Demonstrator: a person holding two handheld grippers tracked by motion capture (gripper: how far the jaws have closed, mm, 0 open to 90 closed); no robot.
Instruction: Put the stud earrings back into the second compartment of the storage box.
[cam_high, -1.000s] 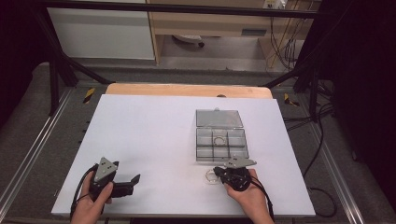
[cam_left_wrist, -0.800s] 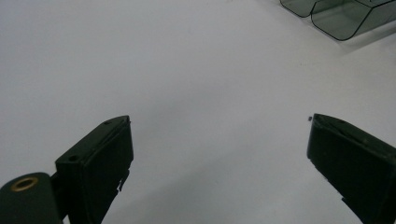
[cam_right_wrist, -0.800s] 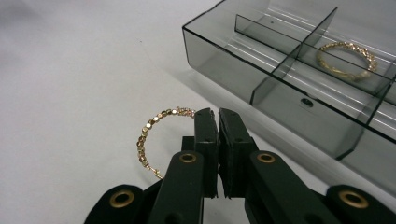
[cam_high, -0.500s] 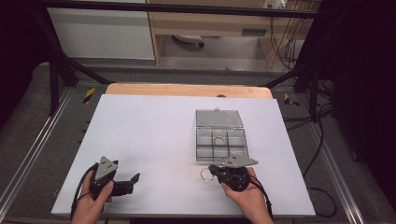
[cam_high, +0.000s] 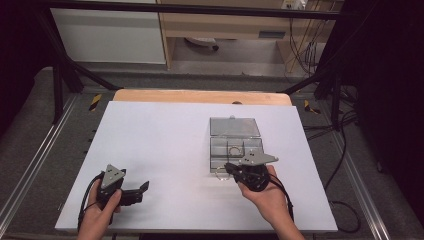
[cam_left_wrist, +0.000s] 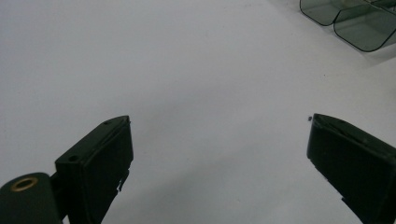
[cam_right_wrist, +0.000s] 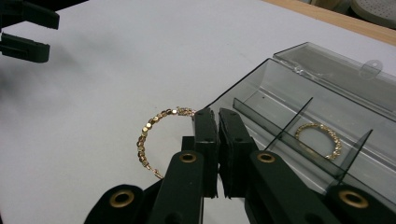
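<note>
1. Gold bracelet (cam_right_wrist: 156, 128), pinched in the closed right hand-held gripper (cam_right_wrist: 218, 114), hangs left of its jaws, beside the box (cam_right_wrist: 299, 93).
2. Thin grip may slip, dropping it on the table (cam_high: 165, 145).
3. Left hand-held gripper (cam_left_wrist: 219, 140) gapes, empty.

The left gripper (cam_left_wrist: 217, 154) has its two black jaws spread wide apart, with bare white table (cam_left_wrist: 187, 70) between and ahead of them. Far ahead, off to the right jaw's side, lie the rounded corners of a clear plastic box (cam_left_wrist: 357, 21).

White table (cam_high: 165, 150), wooden far edge (cam_high: 200, 96)
</note>
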